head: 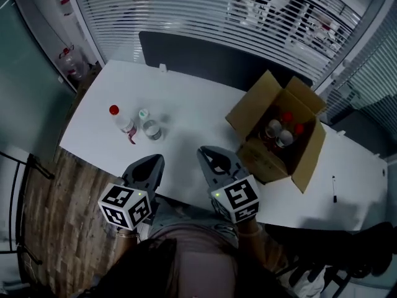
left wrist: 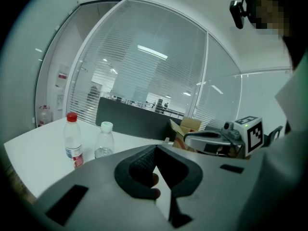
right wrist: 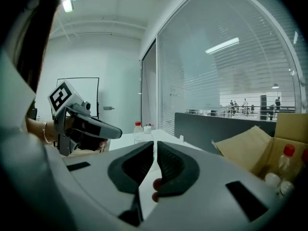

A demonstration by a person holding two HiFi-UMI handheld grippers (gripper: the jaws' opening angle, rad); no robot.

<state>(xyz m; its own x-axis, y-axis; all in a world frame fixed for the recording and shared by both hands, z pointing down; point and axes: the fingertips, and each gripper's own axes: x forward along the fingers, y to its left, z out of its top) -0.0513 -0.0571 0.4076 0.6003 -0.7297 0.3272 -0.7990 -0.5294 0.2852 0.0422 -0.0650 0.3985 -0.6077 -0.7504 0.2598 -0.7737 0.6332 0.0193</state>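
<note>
You are holding the left claw (head: 154, 161) and right claw (head: 208, 154) clenched on nothing, hovering over the bench's (head: 192, 107) near edge. The red-capped bottle (head: 122, 121) and pale-capped bottle (head: 149, 126) are standing just ahead of the left claw. I'd be spreading its jaws early and approaching level.

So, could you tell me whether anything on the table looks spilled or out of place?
Nothing stands out: the red-capped bottle and white-capped bottle stand upright on the table, and the cardboard box sits open with bottles inside.
</note>
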